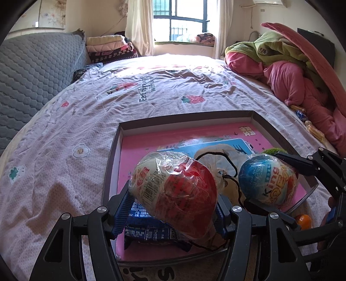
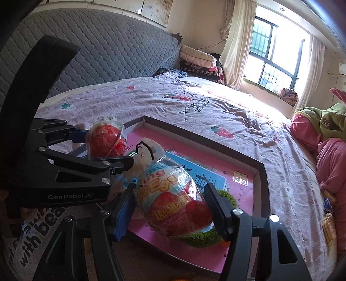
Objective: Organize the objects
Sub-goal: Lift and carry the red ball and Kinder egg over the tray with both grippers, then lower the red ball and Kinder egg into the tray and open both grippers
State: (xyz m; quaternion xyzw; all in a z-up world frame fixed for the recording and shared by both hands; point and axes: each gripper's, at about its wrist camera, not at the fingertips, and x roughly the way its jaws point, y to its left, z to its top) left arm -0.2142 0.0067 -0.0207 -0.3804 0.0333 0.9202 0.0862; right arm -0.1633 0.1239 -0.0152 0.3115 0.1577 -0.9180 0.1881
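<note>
Room: bedroom, your grippers over a bed with a lilac strawberry-print cotton sheet (image 1: pixel 64 134); grey quilted headboard (image 1: pixel 32 71) far left, bright window (image 1: pixel 179 19) behind.
Box: shallow dark-rimmed cardboard box lid with pink printed floor (image 1: pixel 112 155) lies flat on the sheet, near you.
Left gripper: your left gripper (image 1: pixel 173 198) is clamped on a red-and-white plastic-wrapped toy egg (image 1: pixel 175 190), held over the near left part of the box.
Under it: dark blue foil snack packet (image 1: pixel 149 229) lies flat on the pink floor.
Middle: cream soft pouch with black cord (image 1: pixel 218 157) lies in the box between the two eggs.
Right gripper: your right gripper (image 2: pixel 170 205) is clamped on a blue-and-red plastic-wrapped toy egg (image 2: pixel 175 201), over the right side of the box.
Under it: green fuzzy item (image 2: pixel 227 196), partly hidden, can't tell what.
Outside box: small orange thing (image 1: pixel 303 220) on the sheet by the near right corner.
Far right: heap of pink and green fleece clothes (image 1: pixel 287 71) on the bed.
</note>
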